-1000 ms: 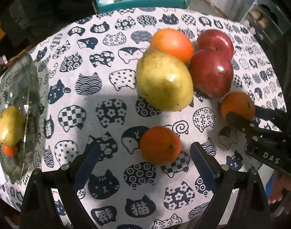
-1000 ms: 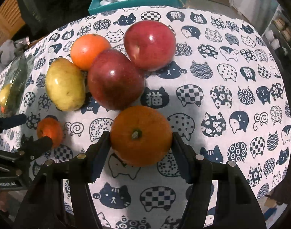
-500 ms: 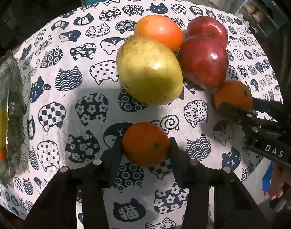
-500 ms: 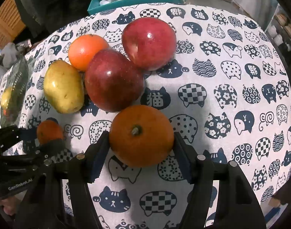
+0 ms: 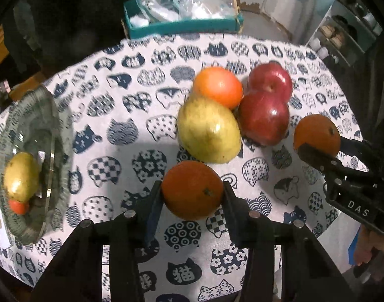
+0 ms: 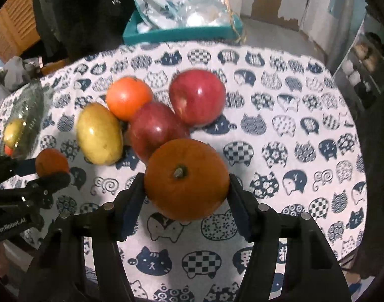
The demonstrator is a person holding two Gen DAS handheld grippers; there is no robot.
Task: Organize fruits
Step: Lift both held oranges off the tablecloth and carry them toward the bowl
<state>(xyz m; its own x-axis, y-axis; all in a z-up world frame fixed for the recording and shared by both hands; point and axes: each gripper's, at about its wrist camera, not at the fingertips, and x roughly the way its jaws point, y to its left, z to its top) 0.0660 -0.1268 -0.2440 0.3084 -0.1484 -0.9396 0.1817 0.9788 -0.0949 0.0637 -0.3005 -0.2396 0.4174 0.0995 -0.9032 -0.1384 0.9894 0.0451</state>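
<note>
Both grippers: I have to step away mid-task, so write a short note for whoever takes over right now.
Left gripper: shut on a small orange.
Right gripper: shut on a bigger orange.
On the tablecloth: a yellow pear, two red apples and another orange fruit, bunched together.
Done: the glass bowl at the left edge holds a yellow fruit and something small and red.
Left: probably bowl both oranges, then the other four.

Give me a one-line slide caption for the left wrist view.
Left gripper clamps an orange over the cat-print tablecloth; right gripper holds another orange.
</note>
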